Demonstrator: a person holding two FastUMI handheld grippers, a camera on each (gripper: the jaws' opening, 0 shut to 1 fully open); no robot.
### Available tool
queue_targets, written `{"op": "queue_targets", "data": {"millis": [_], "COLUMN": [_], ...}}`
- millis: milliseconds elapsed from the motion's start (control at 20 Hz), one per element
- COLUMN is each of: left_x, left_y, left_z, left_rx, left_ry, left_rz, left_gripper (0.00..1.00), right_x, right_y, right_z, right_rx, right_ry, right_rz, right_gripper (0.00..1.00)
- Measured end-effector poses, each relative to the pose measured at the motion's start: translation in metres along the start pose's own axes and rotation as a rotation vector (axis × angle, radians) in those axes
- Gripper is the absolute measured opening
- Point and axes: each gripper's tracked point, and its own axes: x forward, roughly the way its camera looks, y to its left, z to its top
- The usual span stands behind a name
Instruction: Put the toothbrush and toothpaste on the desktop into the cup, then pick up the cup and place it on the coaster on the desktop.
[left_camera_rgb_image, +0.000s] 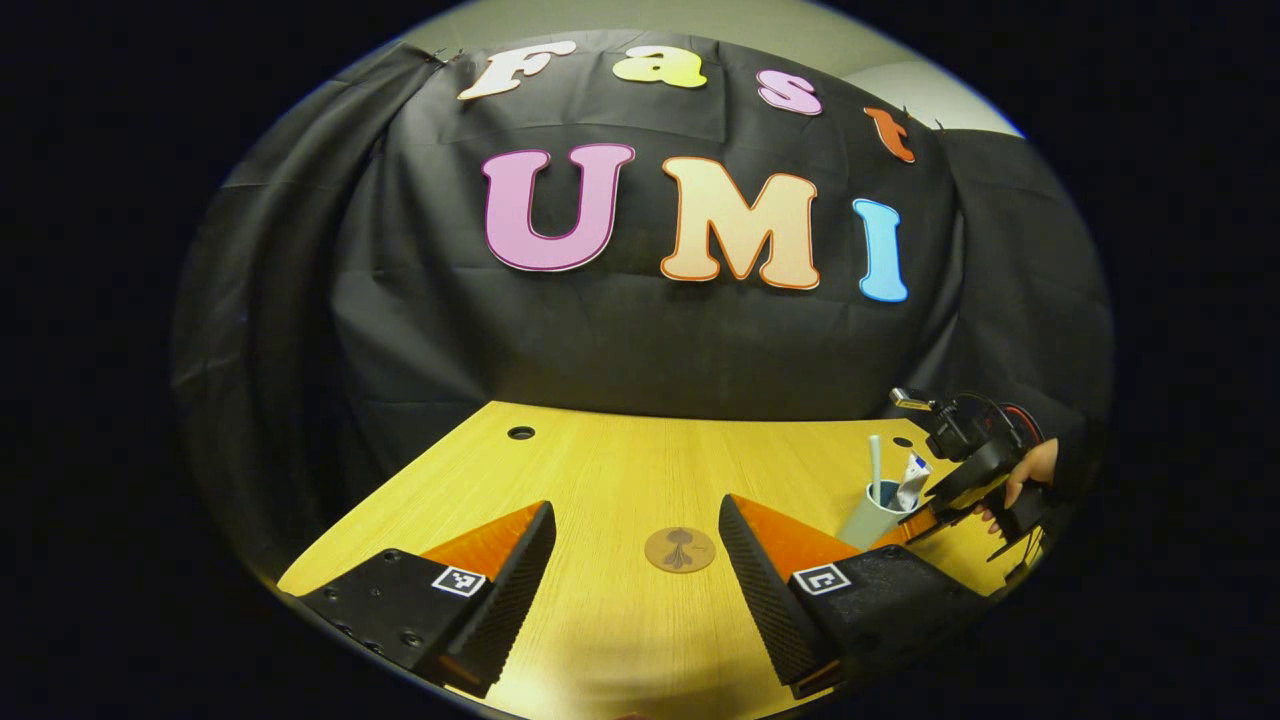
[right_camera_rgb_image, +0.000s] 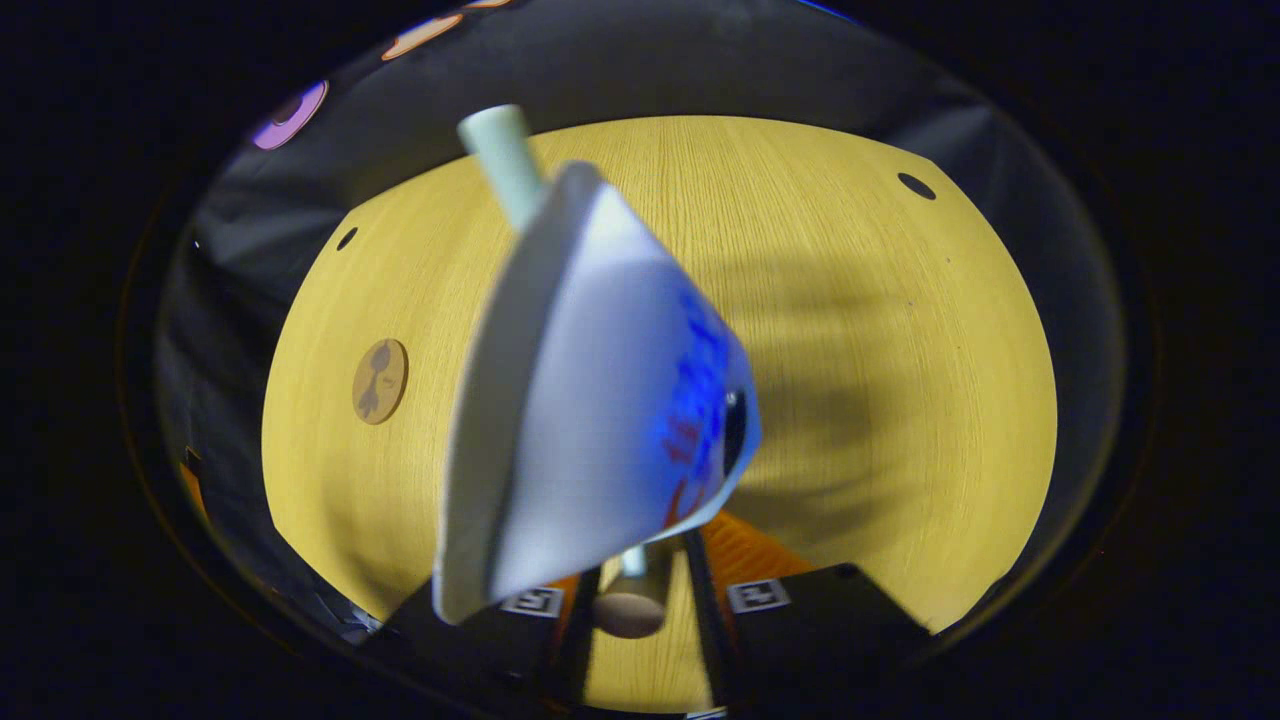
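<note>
On the right side of the desk (left_camera_rgb_image: 600, 470), as the left gripper view shows it, the cup (left_camera_rgb_image: 868, 515) stands upright with the toothbrush (left_camera_rgb_image: 875, 465) rising straight out of it and the toothpaste (left_camera_rgb_image: 912, 482) leaning out of its mouth beside the brush. The right gripper (left_camera_rgb_image: 925, 520) sits just beside the cup on its right, held by a hand (left_camera_rgb_image: 1030, 470), and its fingers reach in at about the level of the cup's rim.

In the right gripper view the toothpaste (right_camera_rgb_image: 600, 400) looms directly ahead of the right gripper (right_camera_rgb_image: 632, 600), its flat crimped end nearest the camera and its long axis running away toward the desk. The toothbrush (right_camera_rgb_image: 505, 160) shows as a pale stem behind it. The fingers stand close together with a narrow gap, and a slim part runs down between them. I cannot tell whether both fingers press on anything.

The coaster (left_camera_rgb_image: 680, 549) lies flat on the desk to the left of the cup, apart from it. It sits just beyond the tips of the left gripper (left_camera_rgb_image: 635, 540), whose jaws are spread wide and carry nothing. In the right gripper view the coaster (right_camera_rgb_image: 380, 380) lies far off to the left.

My judgement: brush and paste are both in the cup, so what remains is carrying the cup leftward to the coaster. The right gripper is nearer the cup.
</note>
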Motion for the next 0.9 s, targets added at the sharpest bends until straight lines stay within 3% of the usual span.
{"op": "queue_targets", "data": {"millis": [50, 150, 850, 900], "left_x": [0.000, 0.000, -0.006, -0.007], "left_y": [0.001, 0.002, 0.031, 0.035], "left_z": [0.000, -0.001, -0.007, -0.007], "left_rx": [-0.002, -0.007, -0.027, -0.030], "left_ry": [0.002, 0.005, 0.018, 0.017], "left_rz": [0.000, -0.001, 0.033, 0.038], "left_gripper": [0.95, 0.95, 0.95, 0.95], "right_x": [-0.004, -0.003, -0.008, -0.007], "right_y": [0.000, 0.002, 0.011, 0.010], "right_z": [0.004, 0.002, 0.013, 0.013], "right_rx": [-0.024, -0.048, -0.167, -0.179], "right_ry": [-0.014, -0.018, -0.067, -0.065], "right_rz": [-0.010, -0.010, 0.065, 0.068], "right_gripper": [0.37, 0.28, 0.30, 0.27]}}
